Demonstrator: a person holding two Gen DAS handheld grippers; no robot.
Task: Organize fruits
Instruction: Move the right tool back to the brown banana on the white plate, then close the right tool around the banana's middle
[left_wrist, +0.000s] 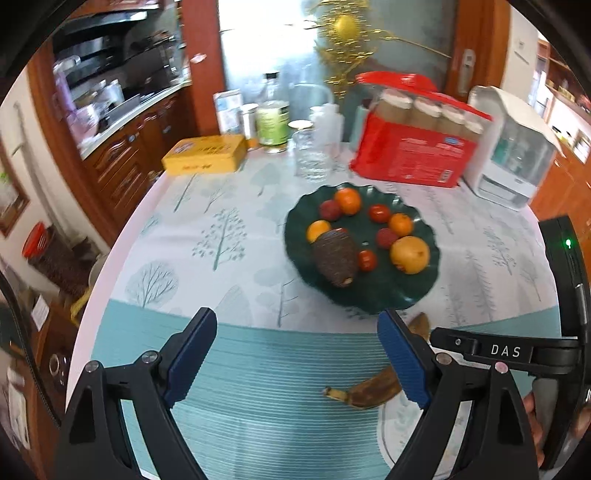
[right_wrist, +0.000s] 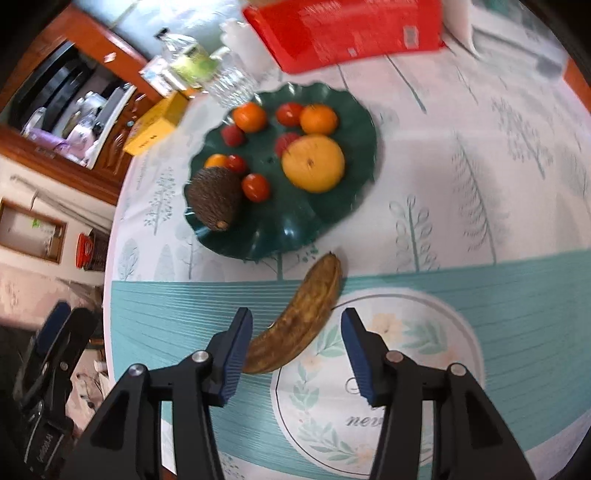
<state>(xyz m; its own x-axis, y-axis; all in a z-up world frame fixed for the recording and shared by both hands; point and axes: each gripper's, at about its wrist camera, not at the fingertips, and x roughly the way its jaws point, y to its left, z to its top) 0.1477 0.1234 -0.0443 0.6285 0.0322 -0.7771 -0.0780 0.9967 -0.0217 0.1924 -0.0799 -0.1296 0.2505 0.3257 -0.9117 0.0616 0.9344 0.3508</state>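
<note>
Right gripper (right_wrist: 295, 350) hangs over the banana (right_wrist: 299, 317), jaws spread wide w/ nothing in them, lower end of the fruit sitting between the blue pads. Banana lies on the tablecloth (right_wrist: 461, 229) at centre of the right wrist view, tip pointing up toward the plate (right_wrist: 295, 229), just beside its rim but not on it. Plate's upper centre, already carrying oranges, small red fruits and a brown scaly one (right_wrist: 216, 197). Looks like the banana's the last piece out.

Best play: drop lower, straddle the thick mid-section rather than the tapering stem end, close gently — skin is v. brown, probably soft, will bruise or split under a hard squeeze. Bare green patch at the plate's lower right looks like the landing spot.

Left gripper (left_wrist: 297, 354) also gaping, holding nothing, lower centre of its view, off to the side.
</note>
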